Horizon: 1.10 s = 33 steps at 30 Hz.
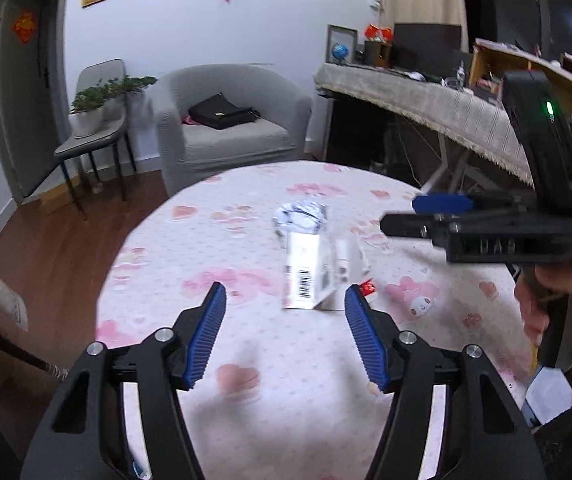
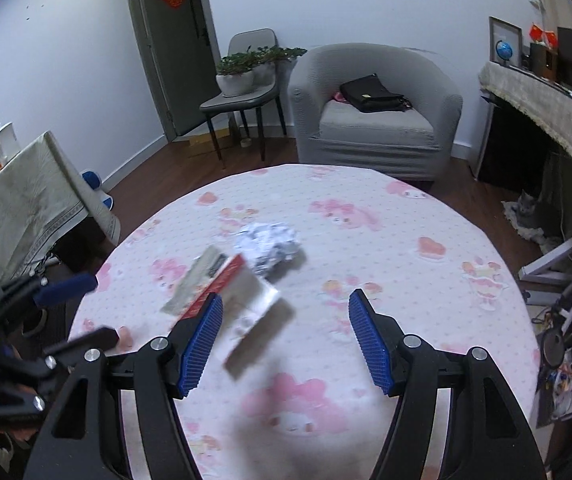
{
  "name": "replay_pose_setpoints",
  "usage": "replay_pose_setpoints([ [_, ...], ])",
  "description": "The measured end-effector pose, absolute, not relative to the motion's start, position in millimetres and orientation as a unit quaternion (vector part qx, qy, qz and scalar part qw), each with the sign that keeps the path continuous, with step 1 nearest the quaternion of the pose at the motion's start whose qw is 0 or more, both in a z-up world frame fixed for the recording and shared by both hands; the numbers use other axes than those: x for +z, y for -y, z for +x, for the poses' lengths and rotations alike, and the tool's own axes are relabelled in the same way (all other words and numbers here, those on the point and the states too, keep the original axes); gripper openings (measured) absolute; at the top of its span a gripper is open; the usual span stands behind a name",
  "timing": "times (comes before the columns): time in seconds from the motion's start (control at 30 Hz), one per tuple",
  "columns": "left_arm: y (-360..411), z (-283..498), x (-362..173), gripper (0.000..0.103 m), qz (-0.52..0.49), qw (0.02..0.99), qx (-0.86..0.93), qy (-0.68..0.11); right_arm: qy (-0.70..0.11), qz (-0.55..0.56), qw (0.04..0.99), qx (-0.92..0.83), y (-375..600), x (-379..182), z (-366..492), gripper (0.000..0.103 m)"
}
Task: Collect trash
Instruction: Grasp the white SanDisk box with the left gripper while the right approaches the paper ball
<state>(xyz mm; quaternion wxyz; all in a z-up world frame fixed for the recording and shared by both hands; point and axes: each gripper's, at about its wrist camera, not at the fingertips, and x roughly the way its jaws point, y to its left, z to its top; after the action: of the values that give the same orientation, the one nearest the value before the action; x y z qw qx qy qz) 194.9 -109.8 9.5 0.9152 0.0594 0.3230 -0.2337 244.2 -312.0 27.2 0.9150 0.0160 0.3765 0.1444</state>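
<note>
A round table with a pink patterned cloth (image 1: 245, 352) (image 2: 406, 240) carries the trash. A crumpled silvery-white ball (image 1: 302, 216) (image 2: 269, 246) lies near the middle. In front of it is a white box with a barcode (image 1: 306, 276), with a small red scrap (image 1: 367, 289) beside it. In the right wrist view the flat packet with a red strip (image 2: 221, 284) is blurred. My left gripper (image 1: 285, 288) (image 2: 105, 308) hovers open just short of the box. My right gripper (image 2: 286, 296) (image 1: 414, 214) is open over the cloth, with its left finger overlapping the packet's edge.
A grey armchair (image 1: 229, 120) (image 2: 374, 120) with a black bag stands beyond the table, next to a chair with potted plants (image 1: 97, 100) (image 2: 245, 68). A cloth-covered desk (image 1: 426, 96) runs along the right. A grey cat (image 2: 526, 204) sits under it.
</note>
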Motion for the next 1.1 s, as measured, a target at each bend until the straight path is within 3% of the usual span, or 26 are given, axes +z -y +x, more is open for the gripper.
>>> replay_pose_setpoints([
  [0.6,156.4,233.7,-25.0,0.035,0.073,0.89,-0.247,-0.376,-0.391,0.032,0.906,0.157,338.7,15.7,275.2,0.069],
  [0.8,151.6,246.2,-30.7,0.006,0.051,0.879,-0.253,-0.4,-0.396,0.034,0.904,0.16,331.1,11.3,281.7,0.075],
  [1.1,128.9,235.6,-16.7,0.002,0.035,0.884,-0.257,-0.389,-0.396,0.028,0.904,0.16,313.8,12.4,290.9,0.079],
])
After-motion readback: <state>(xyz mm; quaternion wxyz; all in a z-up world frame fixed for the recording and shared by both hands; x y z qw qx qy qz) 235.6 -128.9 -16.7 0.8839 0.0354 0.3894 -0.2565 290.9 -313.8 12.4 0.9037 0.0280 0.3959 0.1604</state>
